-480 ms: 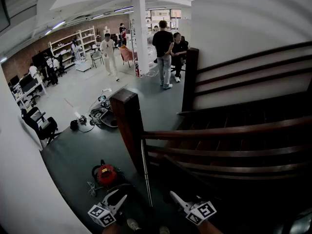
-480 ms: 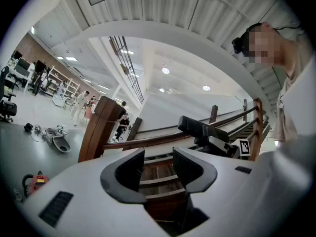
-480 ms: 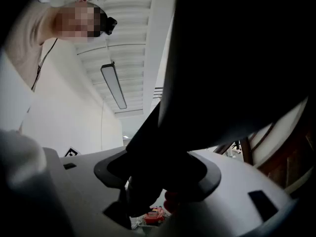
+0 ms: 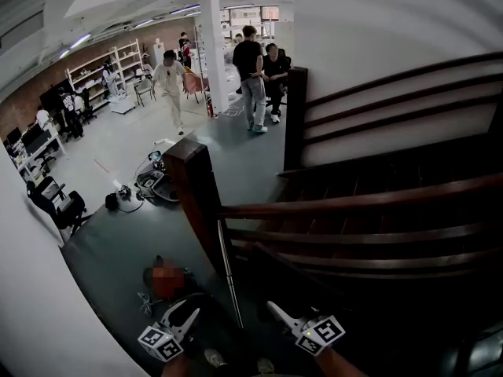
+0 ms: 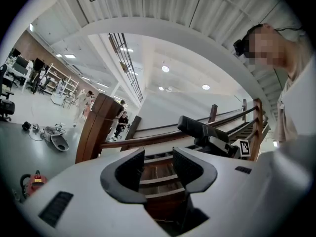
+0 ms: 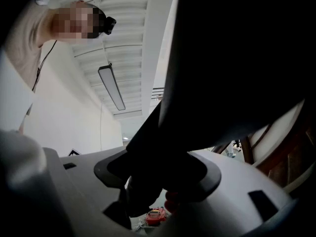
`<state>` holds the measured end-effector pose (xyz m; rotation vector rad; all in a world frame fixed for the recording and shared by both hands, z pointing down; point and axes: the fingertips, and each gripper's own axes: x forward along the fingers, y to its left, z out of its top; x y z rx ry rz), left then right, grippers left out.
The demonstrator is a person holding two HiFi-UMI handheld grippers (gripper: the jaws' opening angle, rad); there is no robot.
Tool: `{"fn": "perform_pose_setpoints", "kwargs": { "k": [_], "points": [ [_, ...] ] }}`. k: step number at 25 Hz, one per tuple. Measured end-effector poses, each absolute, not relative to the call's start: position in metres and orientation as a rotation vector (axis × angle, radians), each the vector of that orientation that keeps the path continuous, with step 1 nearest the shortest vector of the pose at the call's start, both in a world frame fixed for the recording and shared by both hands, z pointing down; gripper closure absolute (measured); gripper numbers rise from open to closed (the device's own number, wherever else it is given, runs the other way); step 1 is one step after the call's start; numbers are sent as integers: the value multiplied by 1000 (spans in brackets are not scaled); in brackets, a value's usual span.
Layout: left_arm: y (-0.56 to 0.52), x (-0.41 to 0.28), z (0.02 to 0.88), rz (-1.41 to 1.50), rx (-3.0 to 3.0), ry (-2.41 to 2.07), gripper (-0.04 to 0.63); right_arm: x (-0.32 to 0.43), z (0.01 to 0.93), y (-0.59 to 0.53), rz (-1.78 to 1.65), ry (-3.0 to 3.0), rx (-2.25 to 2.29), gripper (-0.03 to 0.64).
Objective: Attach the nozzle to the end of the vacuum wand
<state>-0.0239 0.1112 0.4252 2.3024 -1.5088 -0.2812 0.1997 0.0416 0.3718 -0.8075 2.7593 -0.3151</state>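
In the right gripper view a large black nozzle [image 6: 222, 83] fills the gap of my right gripper [image 6: 158, 167], whose jaws are shut on it. The left gripper view shows that same black nozzle [image 5: 202, 128] as a dark bar off to the right. My left gripper [image 5: 158, 158] is open, with only the wooden stairs visible between its jaws. In the head view both grippers sit at the bottom edge, the left gripper [image 4: 187, 313] and the right gripper [image 4: 277, 310]. A thin silvery wand [image 4: 229, 273] stands upright between them. The red vacuum body [image 4: 167, 280] lies on the floor beyond the left gripper.
A dark wooden newel post [image 4: 192, 191] and stair rails [image 4: 369, 203] rise right in front of me. A white wall [image 4: 47, 305] borders the left. Cables and gear [image 4: 149, 185] lie farther out on the grey floor. Several people [image 4: 251, 77] stand or walk in the distance.
The head view has shifted a little, so everything sits slightly higher and further left. A distant person in white has walked on. Both grippers keep their places and grips.
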Motion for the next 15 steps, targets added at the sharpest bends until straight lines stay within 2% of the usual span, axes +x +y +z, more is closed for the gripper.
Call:
{"fn": "perform_pose_setpoints", "kwargs": {
  "k": [5,15],
  "points": [
    [103,-21,425,-264,2305,-1500,407,206,365,34,-421,2688,-770,348],
    [87,-20,433,-219,2307,-1453,407,214,353,24,-369,2625,-832,348]
  ]
}}
